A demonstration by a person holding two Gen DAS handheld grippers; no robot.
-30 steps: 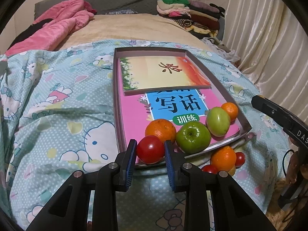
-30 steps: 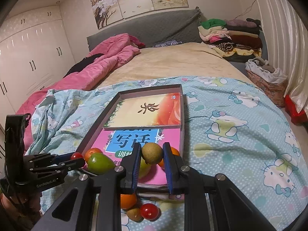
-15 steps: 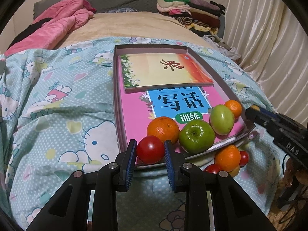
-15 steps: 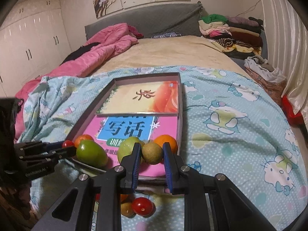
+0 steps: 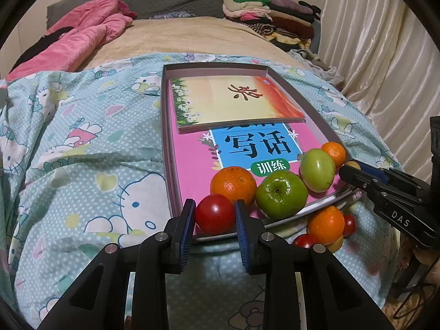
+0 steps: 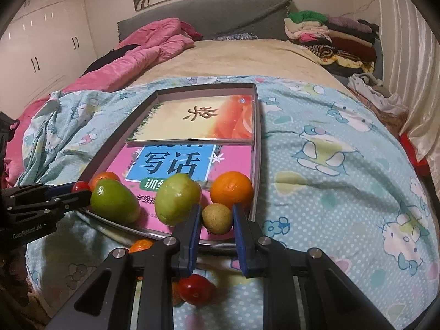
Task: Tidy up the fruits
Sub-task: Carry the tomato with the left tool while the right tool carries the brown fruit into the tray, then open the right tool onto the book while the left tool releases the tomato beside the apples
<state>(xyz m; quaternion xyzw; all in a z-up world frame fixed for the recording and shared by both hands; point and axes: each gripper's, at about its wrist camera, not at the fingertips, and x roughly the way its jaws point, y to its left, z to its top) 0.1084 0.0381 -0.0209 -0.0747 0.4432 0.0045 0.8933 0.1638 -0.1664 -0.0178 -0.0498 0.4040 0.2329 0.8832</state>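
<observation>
A bed covered in a pale blue cartoon-cat quilt (image 5: 82,148) carried a shallow grey cardboard tray (image 5: 165,126) lined with two glossy printed booklets (image 5: 236,101). At the tray's near end sat a round green apple (image 5: 281,194), an oval green fruit (image 5: 317,170) and two oranges (image 5: 233,184); several more fruits (image 5: 326,225) lay on the quilt just outside the tray's near edge. The left gripper (image 5: 216,220) pinched a red tomato (image 5: 215,213) at the tray's near corner. The right gripper (image 6: 216,221) straddled a small tan-brown round fruit (image 6: 217,218) beside the far orange; whether its pads were touching it I could not tell. Both seemed to be mid-placement. Next, each would probably need to release gently so nothing rolled, then fetch the loose fruits.
</observation>
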